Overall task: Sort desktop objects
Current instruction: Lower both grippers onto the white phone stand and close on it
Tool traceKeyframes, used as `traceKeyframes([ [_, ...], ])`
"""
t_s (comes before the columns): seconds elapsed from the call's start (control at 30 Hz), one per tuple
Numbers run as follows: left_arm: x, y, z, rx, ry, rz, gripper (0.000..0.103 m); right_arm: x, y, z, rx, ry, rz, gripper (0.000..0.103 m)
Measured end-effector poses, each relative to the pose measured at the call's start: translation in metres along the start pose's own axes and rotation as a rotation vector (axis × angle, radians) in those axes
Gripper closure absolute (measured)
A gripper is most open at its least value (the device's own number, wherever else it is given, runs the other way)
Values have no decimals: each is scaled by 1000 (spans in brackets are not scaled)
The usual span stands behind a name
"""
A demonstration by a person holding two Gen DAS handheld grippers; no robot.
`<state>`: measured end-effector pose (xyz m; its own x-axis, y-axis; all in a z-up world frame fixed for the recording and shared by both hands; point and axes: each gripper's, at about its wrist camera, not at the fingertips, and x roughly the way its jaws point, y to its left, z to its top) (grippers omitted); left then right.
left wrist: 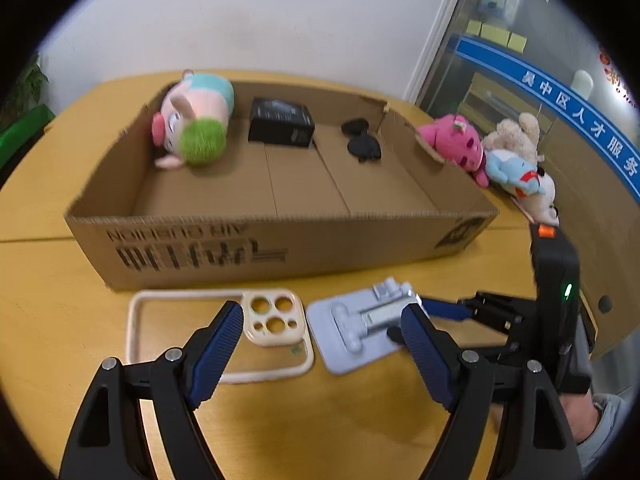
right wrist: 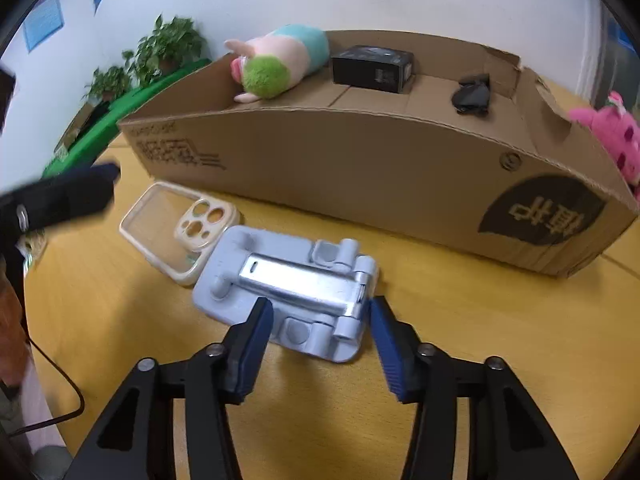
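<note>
1. The right gripper [right wrist: 320,332] was held open around the near end of the phone stand [right wrist: 280,284], which lay in front of the cardboard box [right wrist: 360,168].
2. The left gripper [left wrist: 320,336] was held open, with nothing in it, in front of the box above the phone case [left wrist: 200,332].

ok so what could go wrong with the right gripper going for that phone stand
The right gripper is open around the near corner of the folded phone stand, which lies flat, so the pads may slip off.

The phone case lies right beside the stand; a slide could nudge it.

White wall [left wrist: 280,12], yellow wooden table [left wrist: 360,392] (potted plants [right wrist: 168,48] behind).
</note>
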<state>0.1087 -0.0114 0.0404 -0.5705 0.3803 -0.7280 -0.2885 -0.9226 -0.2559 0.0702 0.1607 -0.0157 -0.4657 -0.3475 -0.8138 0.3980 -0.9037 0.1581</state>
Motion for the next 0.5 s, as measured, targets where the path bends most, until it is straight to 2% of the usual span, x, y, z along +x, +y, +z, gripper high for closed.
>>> traceKeyframes([
  [0.17,12,-12,-8,12,34,-32,22,-6,-13,-5,38,-18,-8,63],
  [0.5,44,-45,-15,49,109,-135,23,-31,-45,-30,164,-20,-44,63],
])
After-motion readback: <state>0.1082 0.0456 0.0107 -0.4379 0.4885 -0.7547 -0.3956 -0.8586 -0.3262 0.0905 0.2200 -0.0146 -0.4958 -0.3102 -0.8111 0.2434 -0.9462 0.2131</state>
